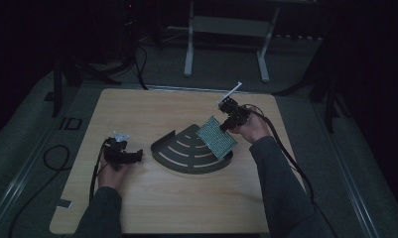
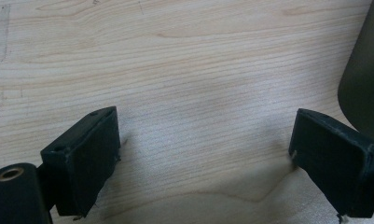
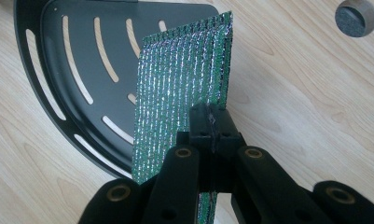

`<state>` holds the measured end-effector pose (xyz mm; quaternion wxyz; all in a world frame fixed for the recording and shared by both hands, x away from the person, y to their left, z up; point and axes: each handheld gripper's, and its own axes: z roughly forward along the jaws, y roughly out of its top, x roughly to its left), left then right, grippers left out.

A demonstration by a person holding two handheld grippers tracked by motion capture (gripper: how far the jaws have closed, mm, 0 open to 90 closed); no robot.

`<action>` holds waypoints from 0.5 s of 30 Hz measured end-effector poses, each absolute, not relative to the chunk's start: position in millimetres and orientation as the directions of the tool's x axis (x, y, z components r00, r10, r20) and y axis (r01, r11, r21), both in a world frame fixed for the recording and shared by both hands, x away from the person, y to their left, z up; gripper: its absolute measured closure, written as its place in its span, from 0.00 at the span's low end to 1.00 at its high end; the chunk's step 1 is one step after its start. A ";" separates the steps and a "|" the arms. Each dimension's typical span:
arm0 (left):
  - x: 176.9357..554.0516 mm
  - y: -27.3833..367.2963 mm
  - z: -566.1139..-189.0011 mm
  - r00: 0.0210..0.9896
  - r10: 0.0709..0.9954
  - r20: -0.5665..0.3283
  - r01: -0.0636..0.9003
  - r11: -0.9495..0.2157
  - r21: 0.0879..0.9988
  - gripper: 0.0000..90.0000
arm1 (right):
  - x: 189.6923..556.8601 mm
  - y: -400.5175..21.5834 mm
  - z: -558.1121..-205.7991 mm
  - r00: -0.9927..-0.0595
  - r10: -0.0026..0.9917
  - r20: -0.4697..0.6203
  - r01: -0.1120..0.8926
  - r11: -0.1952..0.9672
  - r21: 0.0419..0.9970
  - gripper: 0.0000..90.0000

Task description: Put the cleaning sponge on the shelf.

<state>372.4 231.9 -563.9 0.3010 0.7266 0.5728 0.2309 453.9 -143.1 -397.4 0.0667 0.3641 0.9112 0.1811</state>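
A flat rectangular green mesh pad (image 1: 216, 137) with a shiny, ribbed weave was held above the right part of a dark quarter-round slotted tray (image 1: 179, 161). In the high view the pad was tilted, its long axis running from the upper left, over the tray's straight back edge, down to the lower right, past the tray's curved rim; its upper right edge met the gripper. In the right gripper view the pad (image 3: 180, 88) stood nearly on edge, its long axis pointing away from the camera toward the tray's far corner.

The right gripper (image 1: 227, 122) lay just right of the tray, its fingers closed on the pad's near edge; in its own view the right gripper (image 3: 211, 126) showed the two black fingers pressed together with the mesh pinched between them. The tray (image 3: 58, 93) showed curved slots and a raised rim and rested flat on the light wooden bench (image 1: 152, 111).

The left gripper (image 1: 137, 156) lay on the bench just left of the tray, apart from it, pointing toward the tray's curved rim. In its own view the left gripper (image 2: 201, 154) had its fingers spread wide and empty over bare wood, with the tray's edge (image 2: 364, 79) beside the right-hand finger.

A round grey plug (image 3: 356, 17) sat in the bench, right of the tray in the right gripper view.
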 end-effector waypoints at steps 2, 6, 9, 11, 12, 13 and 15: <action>372.4 231.9 -563.9 0.237 0.971 -0.009 0.693 -0.163 0.702 0.10 | 454.1 -141.7 -398.7 -0.728 0.686 0.011 0.639 0.671 0.376 1.00; 372.4 231.9 -563.9 0.237 0.971 -0.009 0.693 -0.162 0.702 0.10 | 454.5 -139.4 -401.0 -0.727 0.686 0.015 0.639 0.669 0.379 1.00; 372.4 231.9 -563.9 0.237 0.971 -0.009 0.693 -0.162 0.702 0.10 | 455.0 -137.5 -403.2 -0.729 0.684 0.015 0.637 0.671 0.379 1.00; 372.4 231.9 -563.9 0.237 0.971 -0.009 0.694 -0.163 0.702 0.10 | 455.2 -136.2 -404.9 -0.729 0.684 0.015 0.638 0.672 0.375 1.00; 372.4 231.9 -563.9 0.237 0.971 -0.009 0.693 -0.163 0.702 0.10 | 455.2 -135.4 -405.8 -0.730 0.683 0.016 0.638 0.673 0.374 1.00; 372.4 231.9 -563.9 0.237 0.971 -0.009 0.693 -0.162 0.702 0.10 | 455.3 -134.8 -406.7 -0.732 0.681 0.013 0.636 0.676 0.372 1.00; 372.4 231.9 -563.9 0.237 0.971 -0.009 0.693 -0.163 0.702 0.10 | 455.4 -133.5 -408.9 -0.729 0.684 0.005 0.639 0.678 0.365 1.00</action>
